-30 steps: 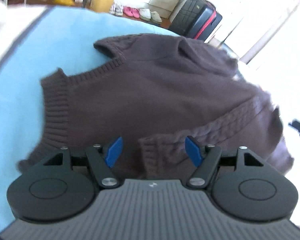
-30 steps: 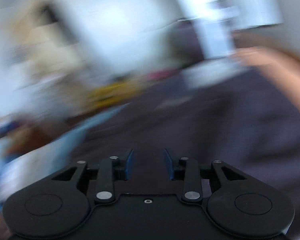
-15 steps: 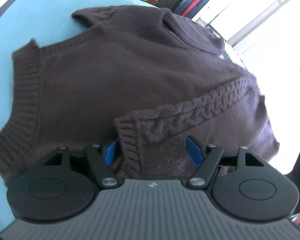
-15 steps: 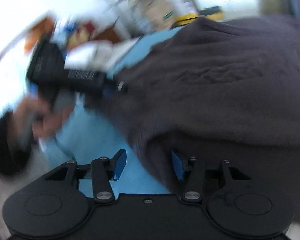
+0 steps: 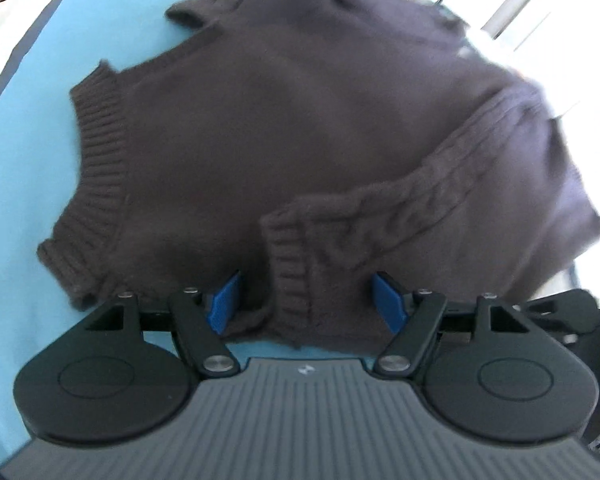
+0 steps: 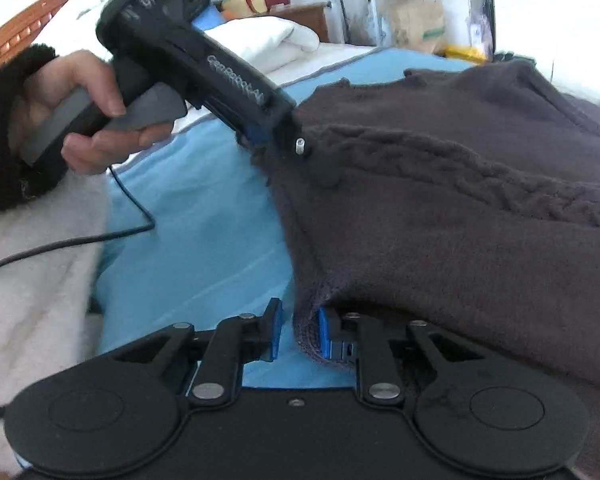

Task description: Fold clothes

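Note:
A dark brown knit sweater (image 5: 300,112) lies spread on a light blue sheet (image 5: 24,168). One cable-knit sleeve (image 5: 432,188) is folded across its body. My left gripper (image 5: 306,304) is open, and the sleeve's ribbed cuff (image 5: 292,272) lies loose between its blue pads. In the right wrist view the left gripper (image 6: 276,140) meets the sweater (image 6: 460,220) at its edge, held by a hand (image 6: 96,120). My right gripper (image 6: 300,332) is closing on the sweater's near edge (image 6: 306,336). The fabric lies against the right pad, with a sliver of sheet showing before the left pad.
A white fleece blanket (image 6: 28,280) and the left gripper's cable (image 6: 100,236) lie left of the sheet (image 6: 204,240). White bedding (image 6: 268,40), a paper bag (image 6: 416,20) and furniture stand beyond the bed. A black sleeve cuff (image 6: 4,132) covers the wrist.
My right gripper swung down to the sweater's near edge and its jaws narrowed around the fabric. The left gripper shifted over the sleeve cuff and stayed open.

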### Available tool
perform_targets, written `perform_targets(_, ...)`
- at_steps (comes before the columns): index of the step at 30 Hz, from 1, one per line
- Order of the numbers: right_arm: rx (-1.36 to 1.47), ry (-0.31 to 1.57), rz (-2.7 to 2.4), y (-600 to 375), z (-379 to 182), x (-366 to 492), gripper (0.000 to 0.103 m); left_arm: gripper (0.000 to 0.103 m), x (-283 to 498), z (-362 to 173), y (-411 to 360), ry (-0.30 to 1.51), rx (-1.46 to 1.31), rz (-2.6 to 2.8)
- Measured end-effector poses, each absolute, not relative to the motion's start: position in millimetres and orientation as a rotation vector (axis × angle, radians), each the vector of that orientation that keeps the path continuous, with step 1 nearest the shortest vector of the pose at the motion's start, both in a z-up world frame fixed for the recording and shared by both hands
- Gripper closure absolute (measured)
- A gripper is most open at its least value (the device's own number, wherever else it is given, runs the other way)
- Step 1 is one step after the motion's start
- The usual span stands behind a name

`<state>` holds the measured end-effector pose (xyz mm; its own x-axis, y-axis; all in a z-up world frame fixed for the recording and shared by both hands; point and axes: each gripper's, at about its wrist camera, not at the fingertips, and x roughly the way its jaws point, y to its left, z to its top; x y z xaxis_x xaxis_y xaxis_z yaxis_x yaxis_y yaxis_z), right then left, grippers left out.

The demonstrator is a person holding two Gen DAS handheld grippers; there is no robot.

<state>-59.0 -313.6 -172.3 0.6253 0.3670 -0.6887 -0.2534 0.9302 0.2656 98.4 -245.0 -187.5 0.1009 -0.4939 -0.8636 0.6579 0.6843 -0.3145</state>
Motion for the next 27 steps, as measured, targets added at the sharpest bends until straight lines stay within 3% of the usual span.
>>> perform_targets(10,0.052,0.888,0.367,-336.1,-129.3,-80.3,0.069,0.031,95.8,-175.5,-235.9,1.154,0.199,-0.837)
perform_targets(14,0.187,0.767,0.359,-375.1,-86.2,-107.4,0.068,0.031,93.0,-162.9,-234.1,1.121,0.191,-0.883)
perform_targets(17,0.37,0.626,0.295,-414.9,-68.2,-116.3,0.052,0.031,85.4,-153.6,-236.8,1.081,0.246,-0.891)
perform_targets(27,0.529,0.714,0.05,-472.0,-116.0,-97.5,0.051,0.028,98.9,-126.8,-198.1,0.993,0.257,-0.612)
